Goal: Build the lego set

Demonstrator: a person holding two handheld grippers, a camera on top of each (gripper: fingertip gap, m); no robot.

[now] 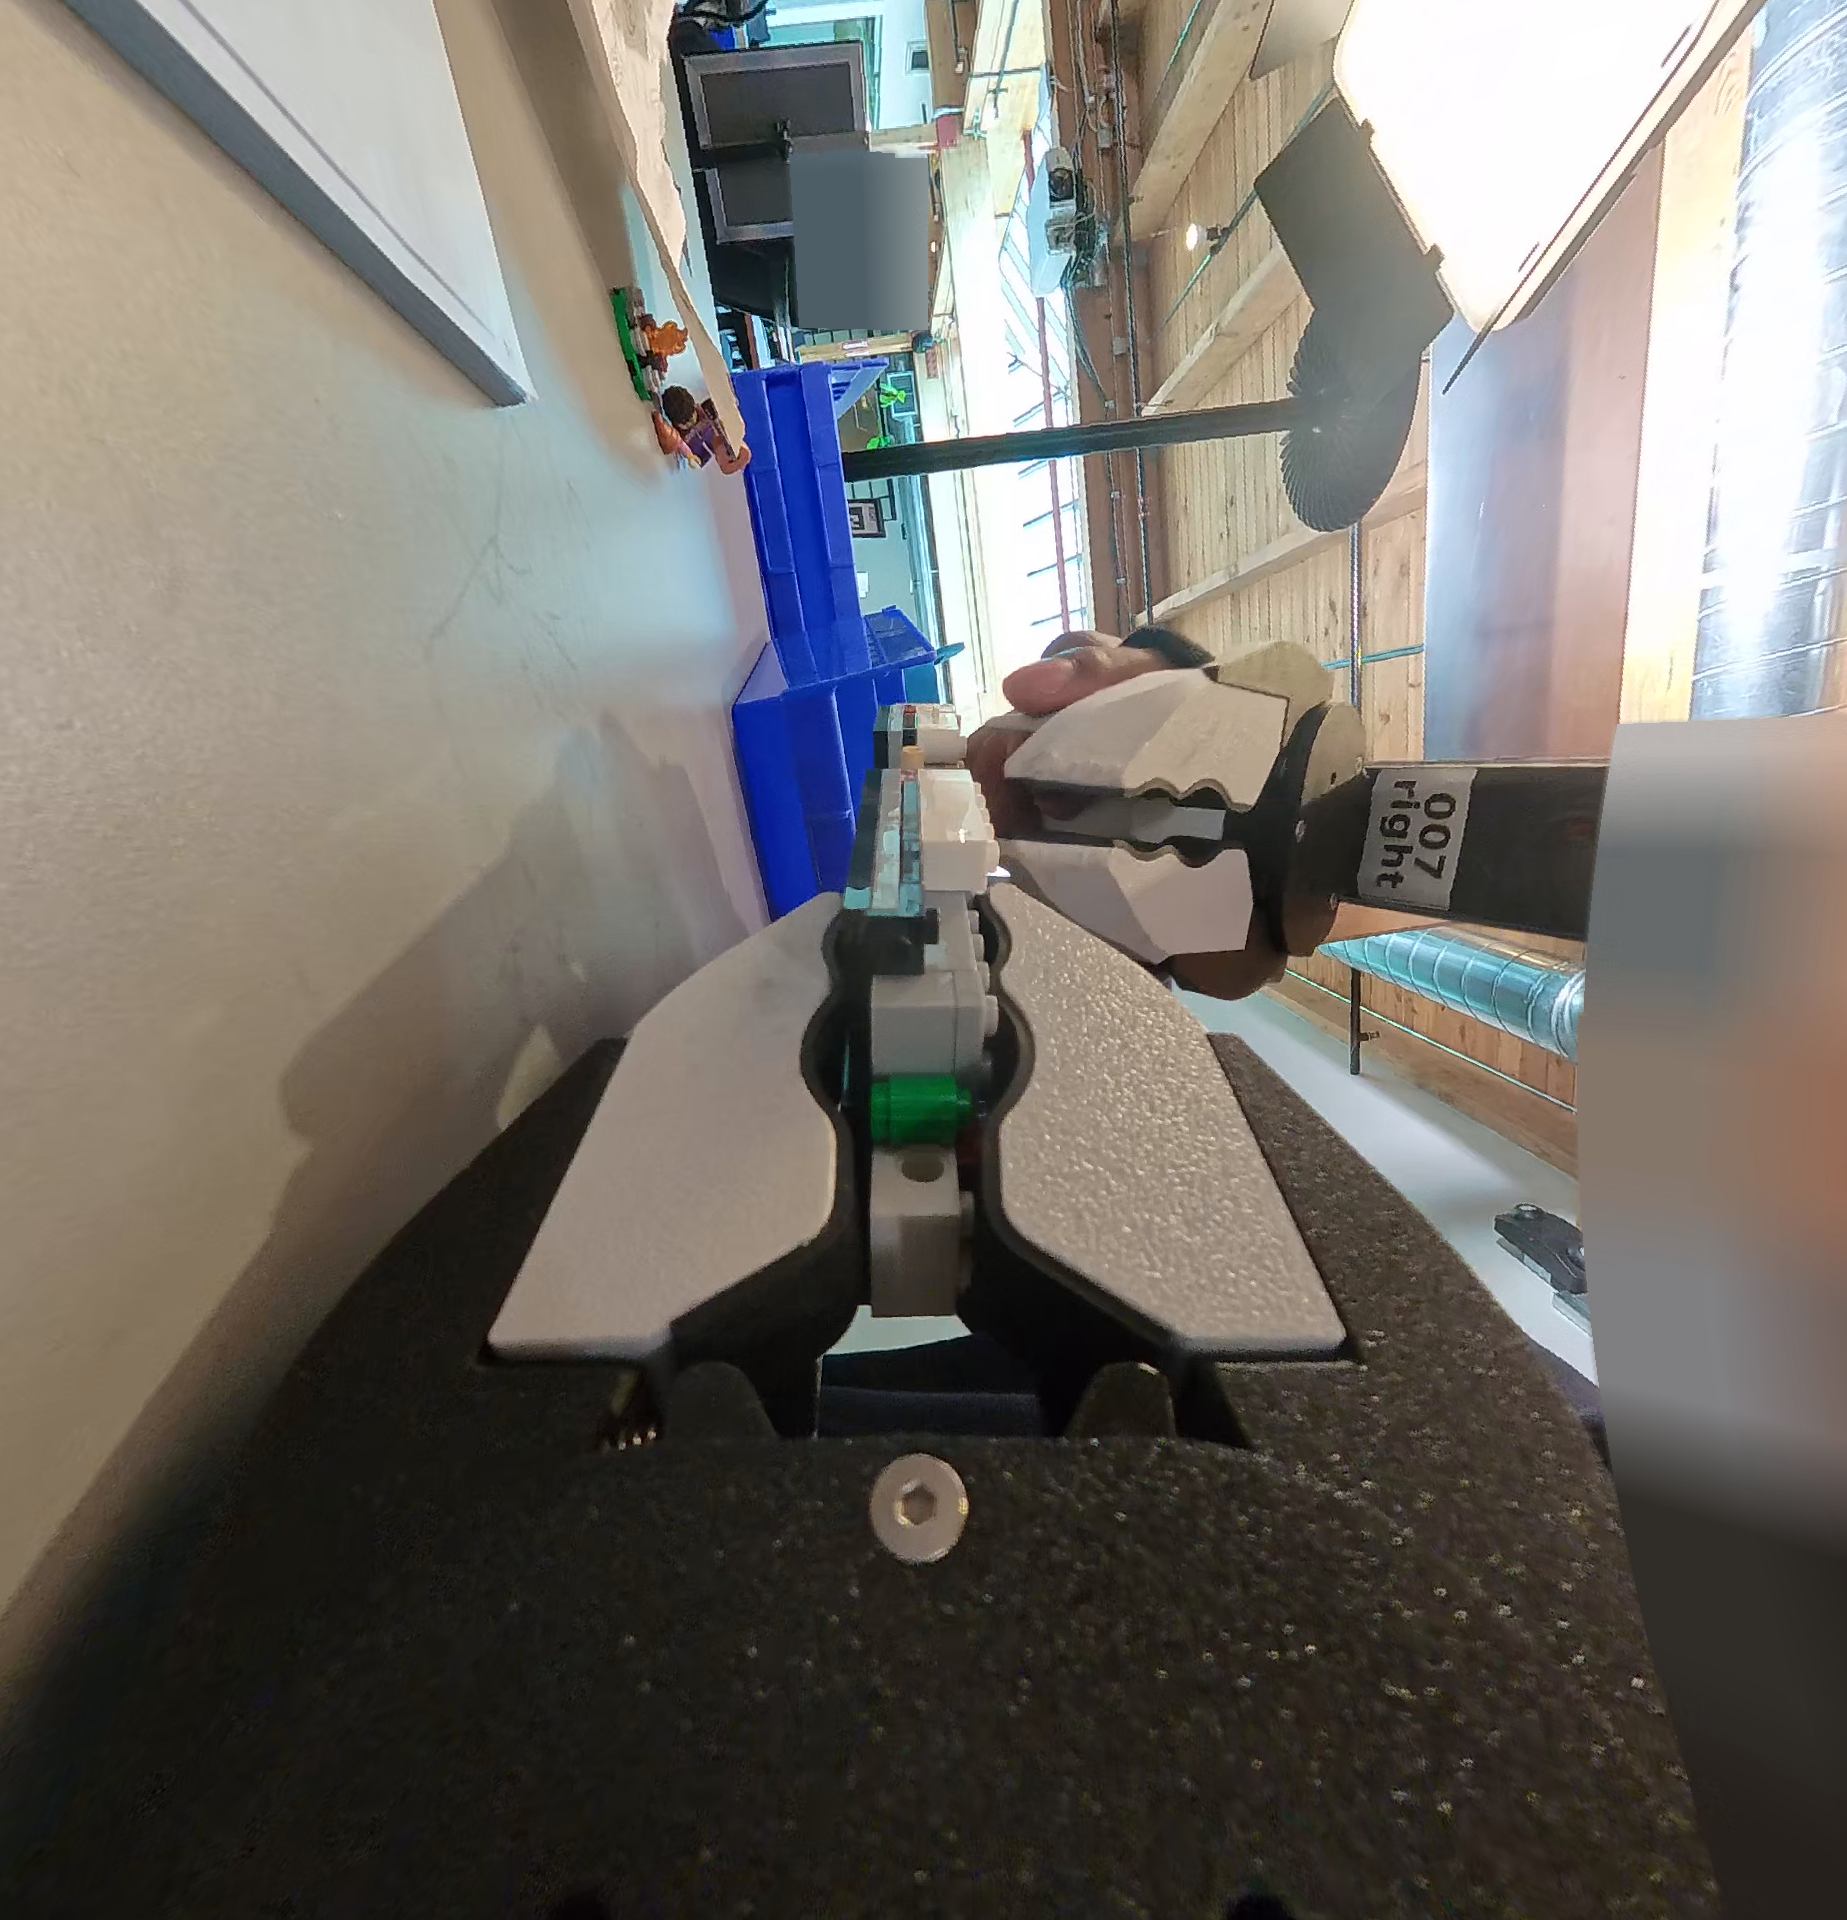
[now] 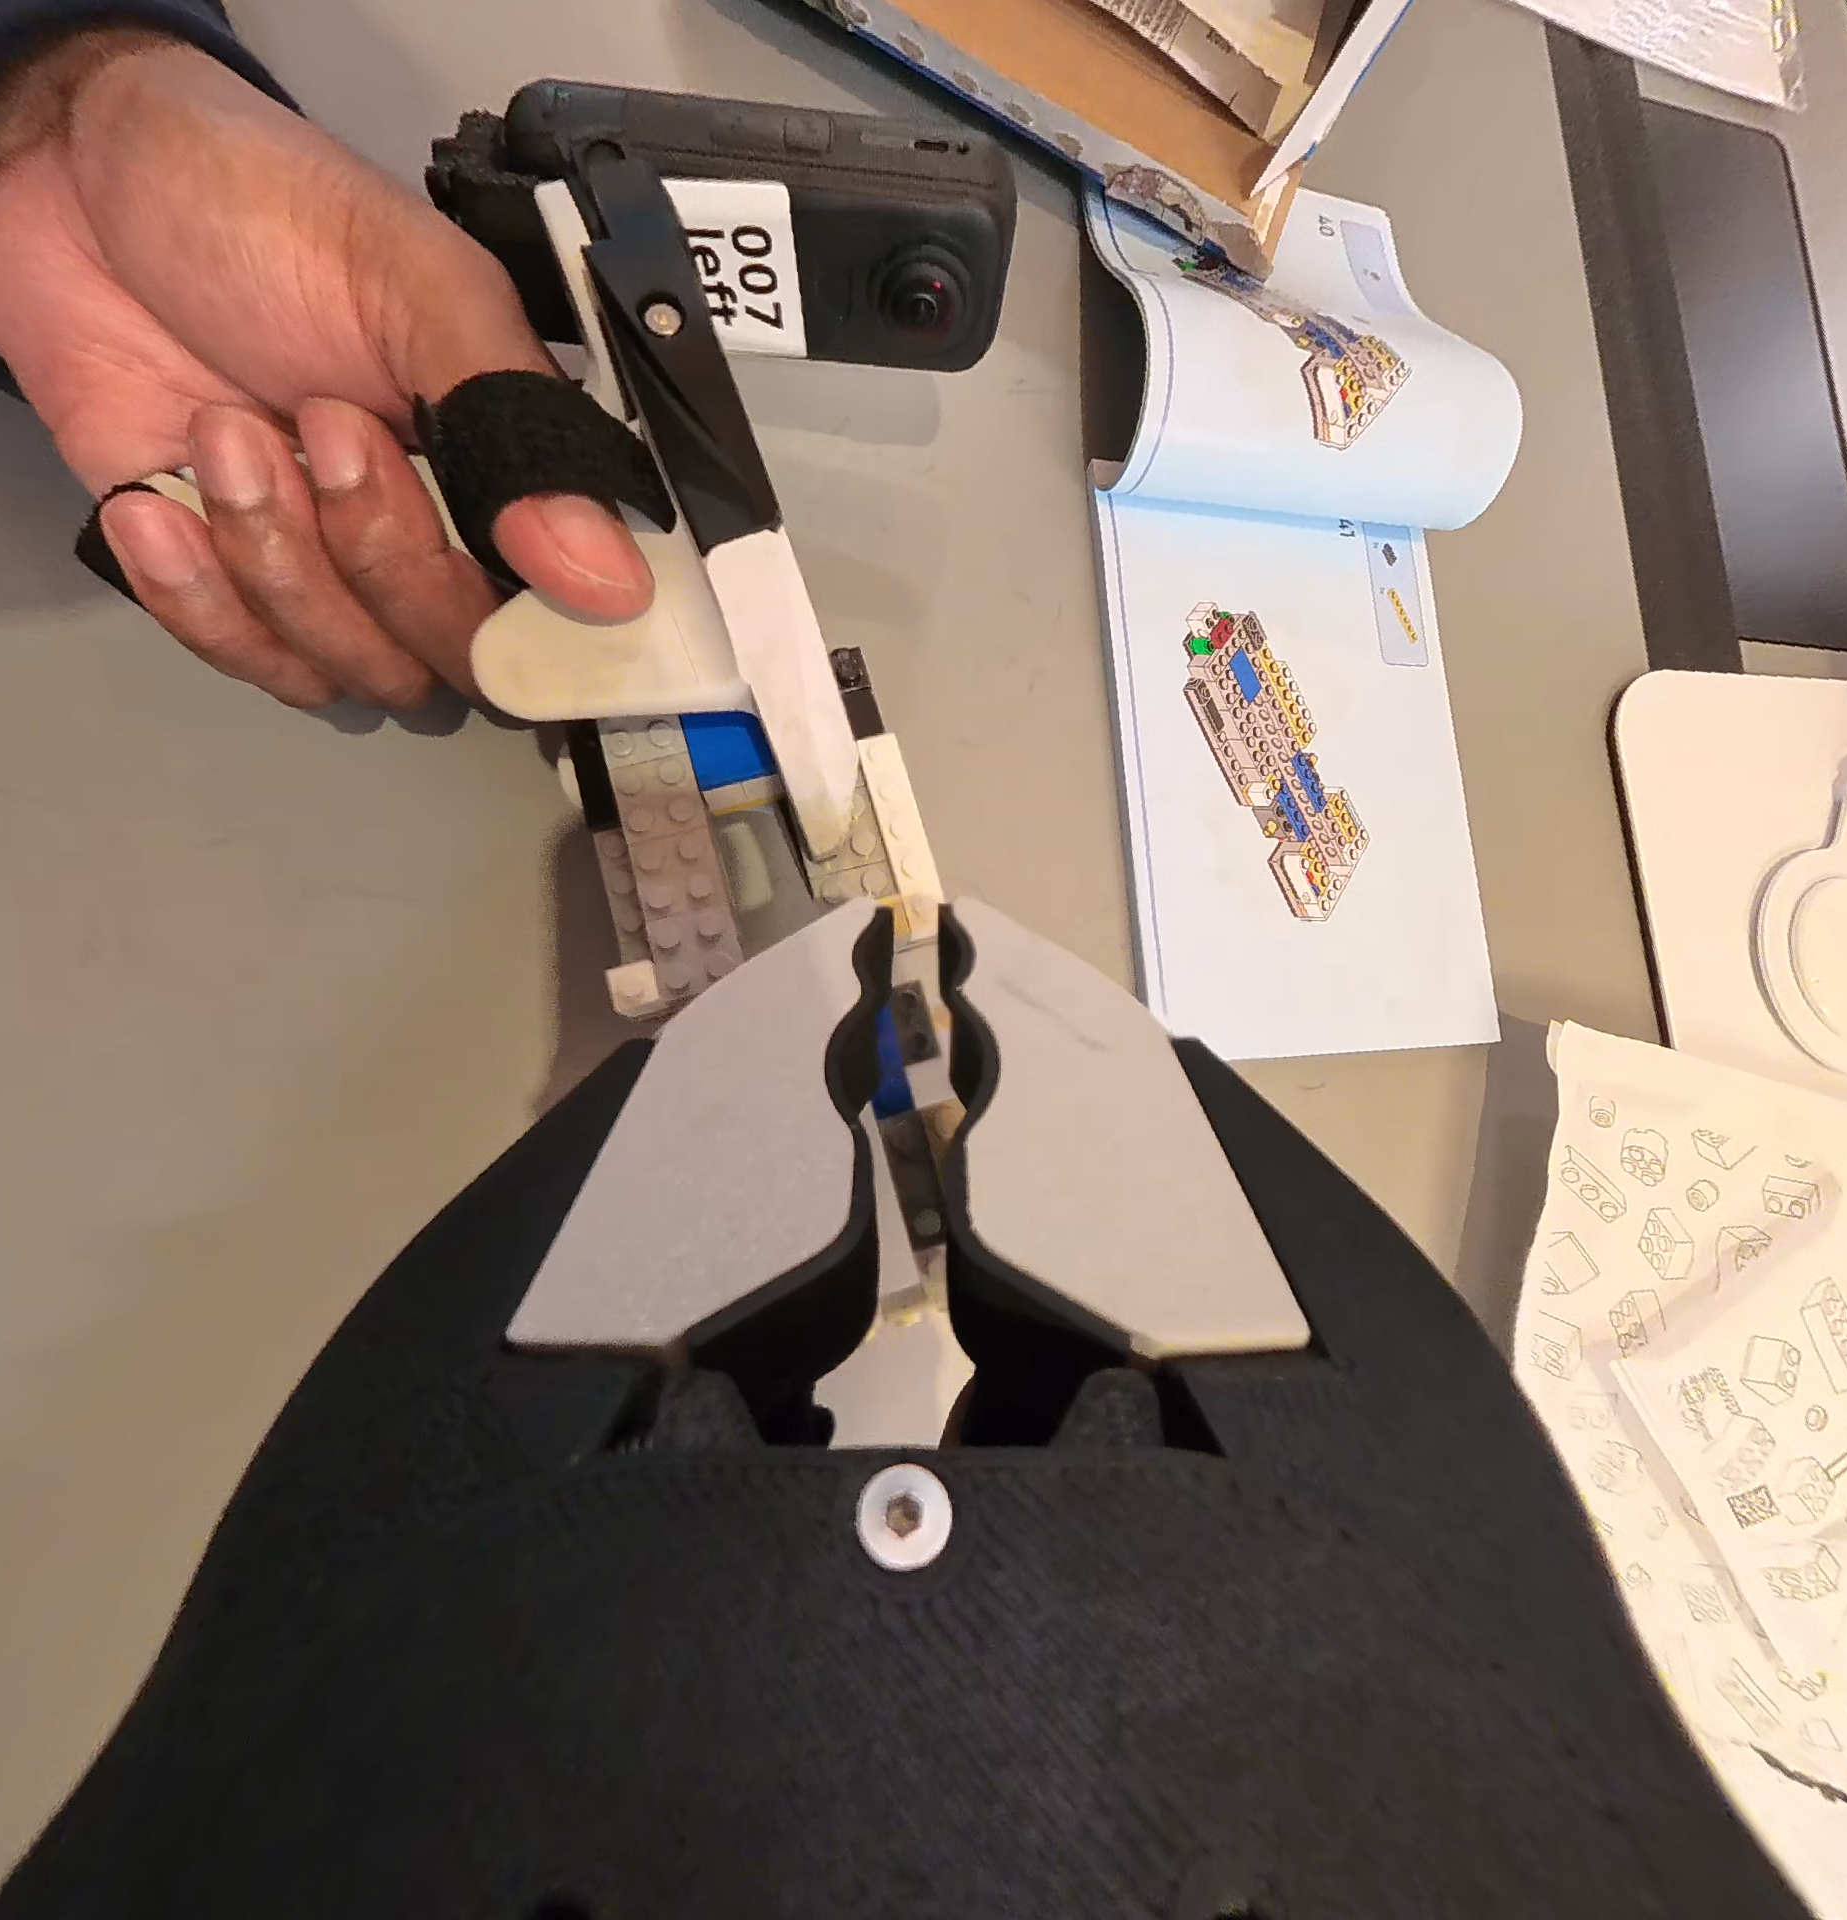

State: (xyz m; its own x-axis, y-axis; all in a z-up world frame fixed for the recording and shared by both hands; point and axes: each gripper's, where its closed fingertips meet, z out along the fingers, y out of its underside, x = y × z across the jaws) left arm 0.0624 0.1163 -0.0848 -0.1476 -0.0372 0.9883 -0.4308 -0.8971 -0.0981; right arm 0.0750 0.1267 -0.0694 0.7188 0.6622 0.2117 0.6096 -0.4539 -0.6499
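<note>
Both grippers at brick model [image 1: 924, 997] | left jaws clamped on it | right jaws slightly apart

Bright, even indoor light — glaring lamp panel [image 1: 1584, 135] overhead, soft tabletop shadows (fisheye-bent edges) — slight motion blur.

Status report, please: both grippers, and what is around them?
Left gripper: jaws shut on the grey, white and blue toy-brick model. Right gripper: jaws open over its white edge strip. Open instruction booklet beside.
</note>
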